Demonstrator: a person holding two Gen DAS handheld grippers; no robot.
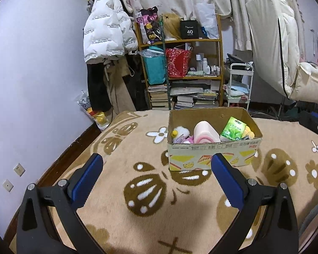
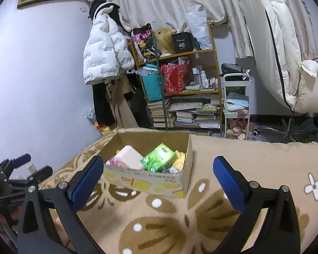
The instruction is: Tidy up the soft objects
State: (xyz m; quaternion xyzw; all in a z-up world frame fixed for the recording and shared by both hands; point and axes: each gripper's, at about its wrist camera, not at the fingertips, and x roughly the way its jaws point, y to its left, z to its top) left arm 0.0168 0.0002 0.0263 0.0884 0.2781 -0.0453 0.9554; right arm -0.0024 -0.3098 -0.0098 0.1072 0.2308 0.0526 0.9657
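An open cardboard box [image 1: 214, 154] stands on a beige patterned blanket [image 1: 137, 207]. In it lie a pink sponge-like block [image 1: 205, 133], a green tissue pack [image 1: 233, 129], a white fluffy item [image 1: 181, 131] and a yellow soft toy [image 1: 249, 132]. My left gripper [image 1: 156, 162] is open and empty, short of the box. In the right wrist view the box [image 2: 154, 182] holds the pink block [image 2: 129, 158], the green pack [image 2: 159, 157] and the yellow toy [image 2: 179, 158]. My right gripper [image 2: 158, 165] is open and empty before the box. The left gripper [image 2: 23, 169] shows at the left edge.
A cluttered wooden shelf [image 1: 180, 69] with books and bags stands behind, a white puffer jacket [image 1: 108, 27] hangs to its left, and a white trolley [image 1: 240, 84] stands to its right. White bedding [image 1: 286, 48] hangs at the right. The wall [image 1: 31, 84] runs along the left.
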